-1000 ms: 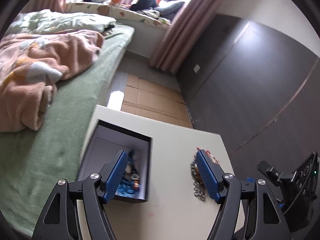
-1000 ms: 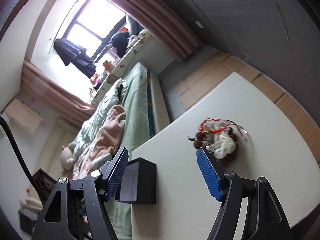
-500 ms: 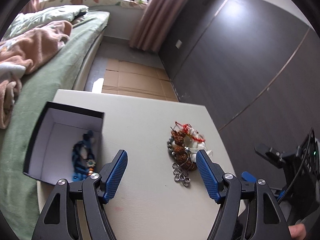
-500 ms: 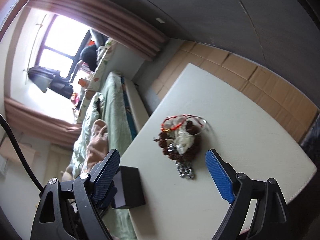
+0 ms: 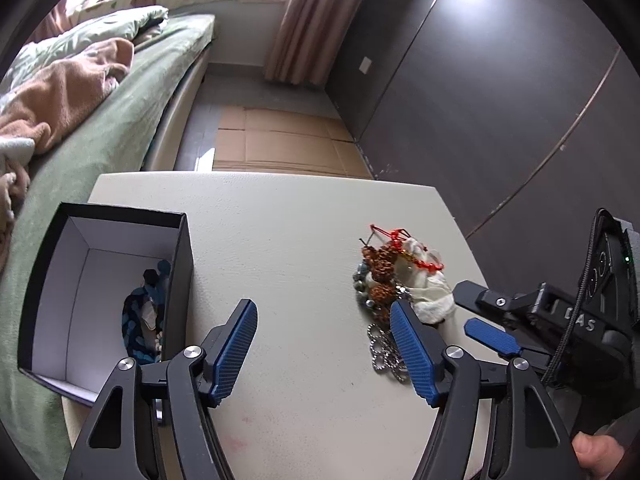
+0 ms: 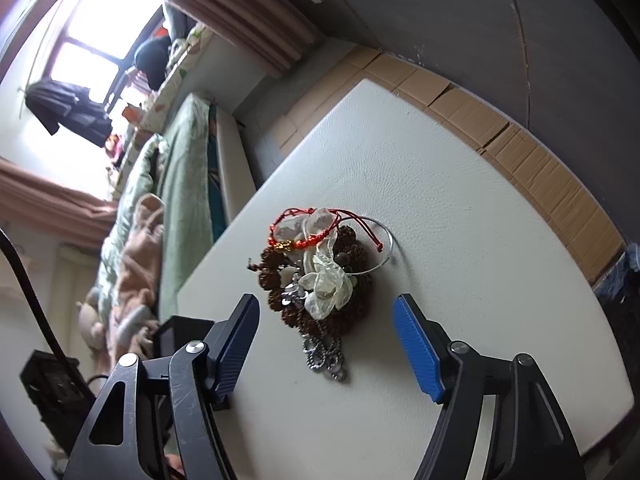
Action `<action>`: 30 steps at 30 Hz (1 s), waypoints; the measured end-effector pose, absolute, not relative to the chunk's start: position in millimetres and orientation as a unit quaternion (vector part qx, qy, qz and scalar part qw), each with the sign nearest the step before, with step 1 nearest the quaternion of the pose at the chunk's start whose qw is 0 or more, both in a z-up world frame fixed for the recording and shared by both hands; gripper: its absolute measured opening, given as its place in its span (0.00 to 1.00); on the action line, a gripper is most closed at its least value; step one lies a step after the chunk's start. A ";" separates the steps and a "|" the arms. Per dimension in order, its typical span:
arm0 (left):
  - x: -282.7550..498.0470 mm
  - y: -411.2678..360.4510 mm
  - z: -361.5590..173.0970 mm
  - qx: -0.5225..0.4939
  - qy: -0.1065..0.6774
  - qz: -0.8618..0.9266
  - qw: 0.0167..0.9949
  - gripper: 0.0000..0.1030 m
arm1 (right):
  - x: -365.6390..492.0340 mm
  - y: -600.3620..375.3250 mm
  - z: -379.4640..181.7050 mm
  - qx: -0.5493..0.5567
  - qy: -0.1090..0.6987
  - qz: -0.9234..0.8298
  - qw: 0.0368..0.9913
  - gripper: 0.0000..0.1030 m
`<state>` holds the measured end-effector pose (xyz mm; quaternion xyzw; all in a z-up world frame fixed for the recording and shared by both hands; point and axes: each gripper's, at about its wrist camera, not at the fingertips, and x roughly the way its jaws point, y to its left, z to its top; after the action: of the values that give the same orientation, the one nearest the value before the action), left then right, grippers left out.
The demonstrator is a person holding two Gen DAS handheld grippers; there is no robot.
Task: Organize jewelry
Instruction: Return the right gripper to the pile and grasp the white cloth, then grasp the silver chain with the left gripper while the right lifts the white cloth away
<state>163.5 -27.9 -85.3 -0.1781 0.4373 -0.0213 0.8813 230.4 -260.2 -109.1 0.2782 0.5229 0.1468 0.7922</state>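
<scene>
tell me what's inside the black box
Inside the black box, a blue beaded piece lies against the right-hand wall on the white lining, with a dark bead above it. That wall hides part of it, so more jewelry there cannot be ruled out.

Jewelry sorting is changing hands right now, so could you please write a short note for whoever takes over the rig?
Left claw: open, empty, above the table between box and pile.
Right claw: open, empty, lined up on the jewelry pile.
Black box: at the table's left edge, with a blue beaded piece already inside.
Left to do: the tangled pile, including the red cord bracelet and silver chain, is not yet boxed.
</scene>
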 end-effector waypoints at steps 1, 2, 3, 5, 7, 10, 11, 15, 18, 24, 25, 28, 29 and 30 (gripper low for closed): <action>164.7 -28.4 -85.9 -0.177 0.438 -0.021 0.881 0.68 | 233.2 -256.8 -111.1 0.272 0.525 0.147 0.793 0.63; 166.6 -28.6 -86.9 -0.176 0.440 -0.022 0.881 0.68 | 235.0 -255.2 -111.9 0.270 0.526 0.149 0.793 0.63; 168.6 -29.2 -87.6 -0.174 0.441 -0.022 0.880 0.68 | 237.4 -252.9 -113.0 0.268 0.525 0.152 0.793 0.63; 171.5 -30.1 -89.2 -0.171 0.444 -0.021 0.879 0.68 | 241.4 -249.2 -114.5 0.260 0.526 0.154 0.795 0.56; 173.1 -30.7 -91.2 -0.169 0.447 -0.020 0.878 0.68 | 243.4 -246.1 -115.7 0.251 0.529 0.153 0.796 0.37; 173.8 -30.9 -92.0 -0.165 0.448 -0.017 0.878 0.68 | 242.0 -245.9 -116.7 0.247 0.536 0.151 0.793 0.09; 173.6 -31.2 -91.9 -0.164 0.448 -0.018 0.879 0.68 | 240.6 -247.0 -115.2 0.247 0.534 0.155 0.793 0.07; 172.9 -33.3 -91.7 -0.159 0.448 -0.018 0.880 0.68 | 236.7 -255.1 -100.4 0.265 0.506 0.179 0.801 0.04; 172.0 -34.7 -92.1 -0.157 0.448 -0.016 0.880 0.68 | 232.5 -259.5 -89.3 0.275 0.486 0.197 0.806 0.04; 169.3 -43.0 -92.6 -0.141 0.450 -0.015 0.882 0.68 | 218.9 -263.5 -68.0 0.302 0.447 0.233 0.809 0.04; 168.7 -45.9 -92.9 -0.135 0.450 -0.015 0.883 0.68 | 216.3 -264.7 -63.8 0.306 0.439 0.237 0.811 0.04; 167.8 -54.0 -95.5 -0.125 0.453 -0.025 0.882 0.68 | 206.0 -272.0 -50.8 0.317 0.415 0.243 0.818 0.04; 168.0 -57.4 -98.2 -0.127 0.459 -0.032 0.878 0.68 | 201.7 -275.8 -46.5 0.321 0.407 0.242 0.821 0.04; 168.0 -61.2 -100.9 -0.126 0.464 -0.037 0.876 0.68 | 198.2 -279.3 -43.6 0.326 0.401 0.242 0.821 0.04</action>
<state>168.0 -61.2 -100.9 -0.1264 0.4644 -0.0365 0.8758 198.2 -279.3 -43.6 0.3259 0.4008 0.2420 0.8213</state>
